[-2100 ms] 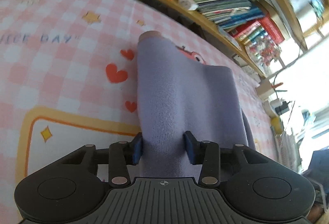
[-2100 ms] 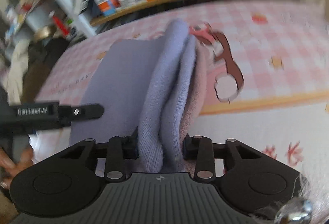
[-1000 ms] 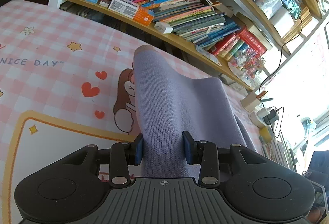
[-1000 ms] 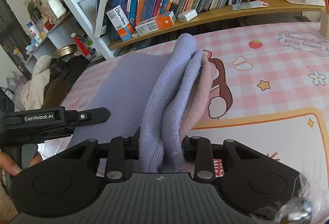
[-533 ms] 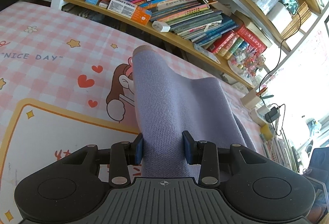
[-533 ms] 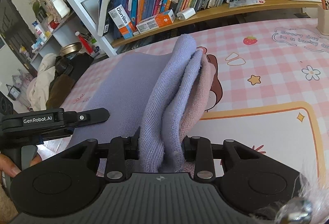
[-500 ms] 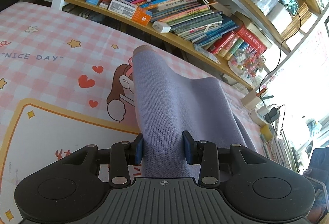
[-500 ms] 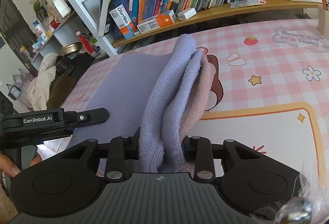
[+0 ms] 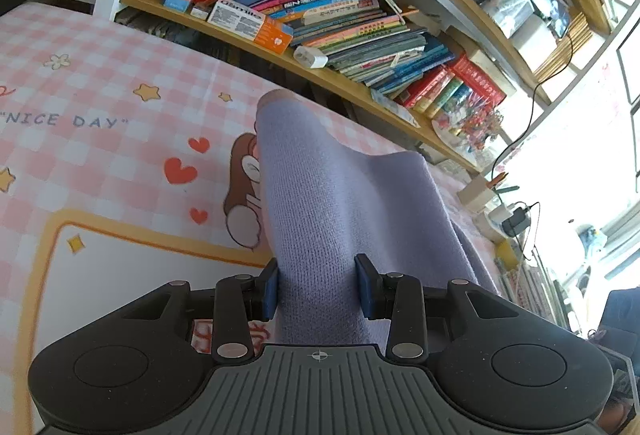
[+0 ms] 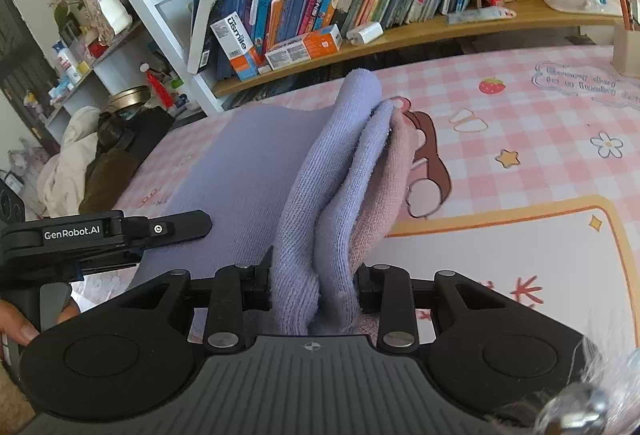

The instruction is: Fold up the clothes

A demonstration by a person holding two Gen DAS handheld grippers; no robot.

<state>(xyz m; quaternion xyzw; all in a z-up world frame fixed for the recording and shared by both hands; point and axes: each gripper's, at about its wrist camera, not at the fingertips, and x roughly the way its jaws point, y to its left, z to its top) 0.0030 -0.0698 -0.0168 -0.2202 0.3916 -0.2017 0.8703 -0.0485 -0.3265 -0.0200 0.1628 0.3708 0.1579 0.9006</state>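
A lilac knitted garment [image 9: 332,195] is stretched between both grippers above the pink checked tablecloth [image 9: 100,83]. My left gripper [image 9: 318,285] is shut on one bunched end, blue pads pressing the cloth on both sides. In the right wrist view the garment [image 10: 328,171] shows thick folds with a pinkish inner layer, and my right gripper [image 10: 314,285] is shut on that bundle. The cloth sags flat between the two grips [image 10: 244,155]. The left gripper's black body [image 10: 104,231] shows at the left of the right wrist view, with a hand [image 10: 20,327] below it.
A wooden bookshelf [image 10: 400,31] packed with books and boxes runs along the table's far edge. A white shelf post [image 10: 152,15] stands left, with bags and clothes heaped [image 10: 72,163] beyond the table. A pen holder [image 10: 626,47] sits at the right. Chargers and cables [image 9: 516,219] lie by the window.
Both grippers drifted slightly across the table with the garment still held; the tablecloth print shifted a little in each view. Grips unchanged.
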